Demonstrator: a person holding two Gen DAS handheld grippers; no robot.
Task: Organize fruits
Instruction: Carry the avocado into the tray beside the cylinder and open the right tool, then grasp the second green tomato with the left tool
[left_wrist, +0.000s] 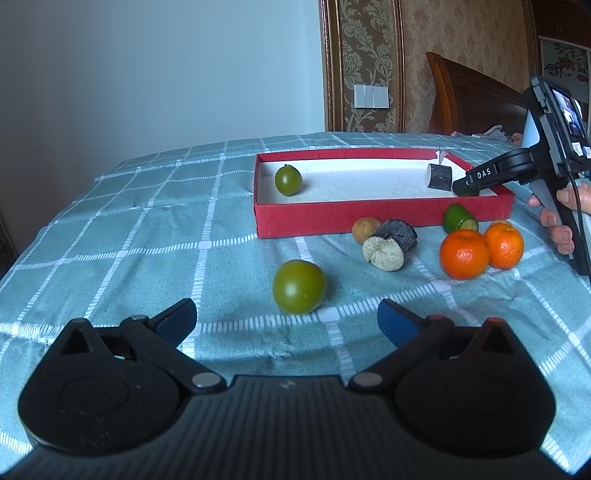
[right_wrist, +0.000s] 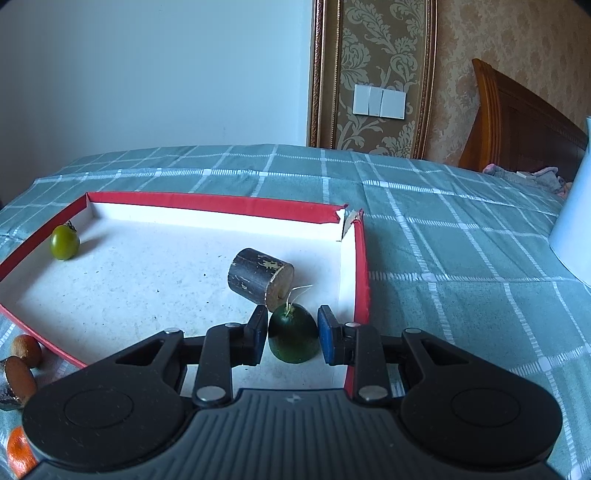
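My right gripper (right_wrist: 292, 334) is shut on a dark green cucumber end (right_wrist: 293, 345), low over the near right corner of the red box (right_wrist: 221, 205). Inside the box lie a dark sugarcane chunk (right_wrist: 260, 280) and a small green tomato (right_wrist: 64, 242). In the left wrist view the right gripper (left_wrist: 465, 186) reaches over the box's right end (left_wrist: 369, 218). My left gripper (left_wrist: 286, 317) stands open, just short of a big green tomato (left_wrist: 299, 286) on the cloth. Further right lie a cut sugarcane chunk (left_wrist: 391, 245), a brown longan (left_wrist: 365, 229), a cucumber piece (left_wrist: 458, 218) and two oranges (left_wrist: 463, 253).
Everything lies on a bed with a teal checked cover (left_wrist: 147, 240). A person's hand (left_wrist: 561, 221) holds the right gripper's handle. A white object (right_wrist: 576, 221) stands on the cover to the right of the box. A wooden headboard (right_wrist: 517, 122) and the wall are behind.
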